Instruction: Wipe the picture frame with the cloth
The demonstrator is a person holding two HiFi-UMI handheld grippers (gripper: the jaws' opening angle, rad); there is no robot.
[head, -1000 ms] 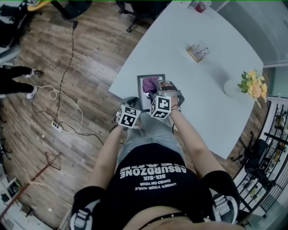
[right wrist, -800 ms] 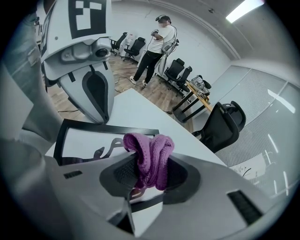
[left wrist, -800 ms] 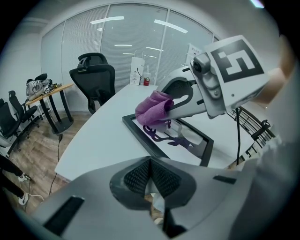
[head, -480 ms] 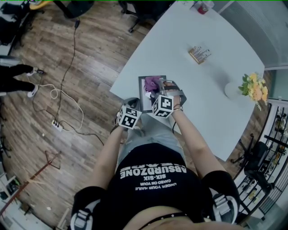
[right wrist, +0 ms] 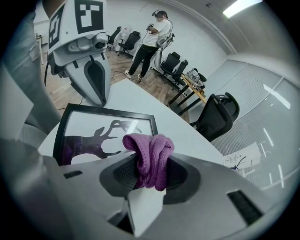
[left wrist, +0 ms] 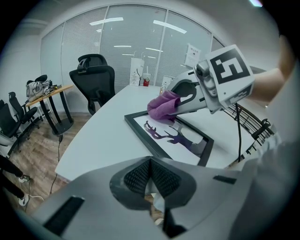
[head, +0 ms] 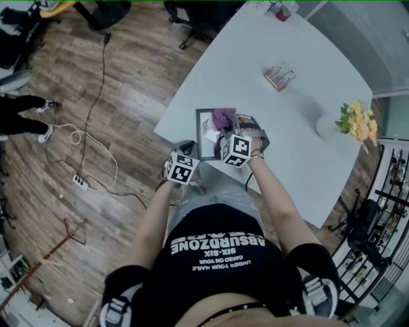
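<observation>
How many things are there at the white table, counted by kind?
Black picture frame: 1
Purple knitted cloth, gripped: 1
Small orange-and-white box: 1
White vase of yellow flowers: 1
Small red container: 1
Total: 5

Frame at the desk's near edge, a gripper on either side

The picture frame (head: 206, 133) lies flat on the desk (head: 300, 147) at its near edge. The cloth (head: 223, 117), between the right gripper's (head: 235, 122) jaws, sits at the frame's far right corner. The left gripper (head: 186, 147) hangs just before the frame's near side. A small box (head: 279, 77) lies farther back, and flowers (head: 356, 120) stand at the far right.
</observation>
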